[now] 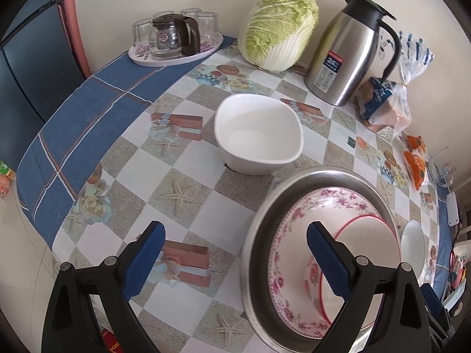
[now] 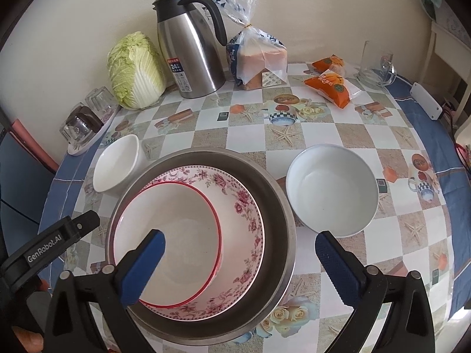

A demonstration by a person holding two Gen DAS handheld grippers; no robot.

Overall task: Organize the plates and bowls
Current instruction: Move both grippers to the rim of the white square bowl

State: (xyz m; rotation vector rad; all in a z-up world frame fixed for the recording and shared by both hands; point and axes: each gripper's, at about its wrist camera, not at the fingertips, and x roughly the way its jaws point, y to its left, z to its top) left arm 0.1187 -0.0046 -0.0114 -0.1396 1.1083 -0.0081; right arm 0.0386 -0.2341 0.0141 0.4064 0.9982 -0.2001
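Right hand-held gripper (image 2: 239,260) agape — steel bowl (image 2: 276,206) rim between.

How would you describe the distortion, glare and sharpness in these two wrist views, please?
Left wrist view: strong fisheye bending curves the table edge, dark vignette at the corners; the steel basin rim nearest the lens looks soft, the thermos carries bright highlights. Right wrist view: same barrel distortion, even soft daylight, faint shadows, mild sheen inside the round white bowl.
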